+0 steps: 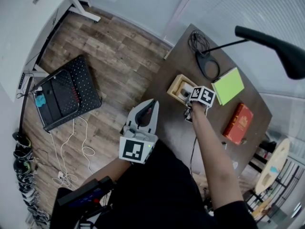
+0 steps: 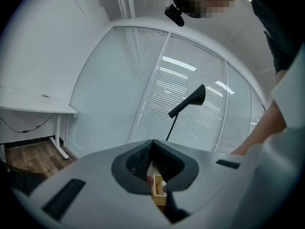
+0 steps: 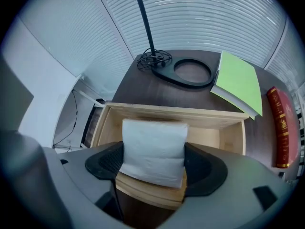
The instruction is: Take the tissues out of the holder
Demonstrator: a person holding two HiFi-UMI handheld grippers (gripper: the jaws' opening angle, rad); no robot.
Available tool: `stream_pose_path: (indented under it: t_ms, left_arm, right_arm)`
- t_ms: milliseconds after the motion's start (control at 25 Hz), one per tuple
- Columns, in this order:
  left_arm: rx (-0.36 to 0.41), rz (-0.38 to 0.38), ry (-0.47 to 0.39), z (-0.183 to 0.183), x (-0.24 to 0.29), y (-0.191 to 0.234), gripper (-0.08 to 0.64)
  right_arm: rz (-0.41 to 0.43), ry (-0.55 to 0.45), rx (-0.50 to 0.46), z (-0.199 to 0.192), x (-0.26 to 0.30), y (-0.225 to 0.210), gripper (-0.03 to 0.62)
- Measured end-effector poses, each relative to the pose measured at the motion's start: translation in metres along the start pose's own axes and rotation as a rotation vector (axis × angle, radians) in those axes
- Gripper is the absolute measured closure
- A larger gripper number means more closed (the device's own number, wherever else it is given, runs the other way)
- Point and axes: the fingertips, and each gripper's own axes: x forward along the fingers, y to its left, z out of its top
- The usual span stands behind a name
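A light wooden tissue holder point(image 1: 177, 86) stands on the dark table point(image 1: 248, 97). My right gripper point(image 1: 187, 95) points steeply down into it. In the right gripper view a white tissue pack point(image 3: 153, 149) stands upright in the holder point(image 3: 176, 112), leaning over its near wall. The right gripper point(image 3: 153, 168) has a dark pad against each side of the pack and is shut on it. My left gripper point(image 1: 150, 105) hangs off the table's left edge, over the floor, its jaws shut and empty. In the left gripper view point(image 2: 153, 146) the holder point(image 2: 158, 190) shows small through the gap behind the tips.
A green notebook point(image 1: 228, 86) and a red book point(image 1: 239, 123) lie right of the holder. A black lamp's ring base point(image 1: 207, 63) and coiled cable point(image 1: 198, 39) sit behind it, its head point(image 1: 276, 46) overhanging. A black perforated case point(image 1: 66, 92) and loose cables lie on the floor at left.
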Motion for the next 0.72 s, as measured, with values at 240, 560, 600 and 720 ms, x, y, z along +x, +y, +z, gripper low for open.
stream_pose_path:
  t_ms: [240, 560, 600, 720]
  left_arm:
    - [0.009, 0.004, 0.004, -0.002, -0.008, 0.003, 0.561]
    - [0.012, -0.027, -0.008, 0.000, -0.016, -0.015, 0.561]
    - [0.015, -0.034, -0.002, -0.002, -0.018, -0.019, 0.561]
    - [0.024, -0.048, 0.009, -0.005, -0.021, -0.025, 0.561]
  right_arm:
    - [0.021, -0.043, 0.007, 0.002, -0.005, -0.002, 0.196]
    - [0.051, -0.073, 0.046, 0.003, -0.022, -0.008, 0.196]
    - [0.046, -0.077, 0.049, 0.002, -0.025, -0.010, 0.196]
    - [0.049, -0.090, 0.055, 0.002, -0.032, -0.009, 0.196]
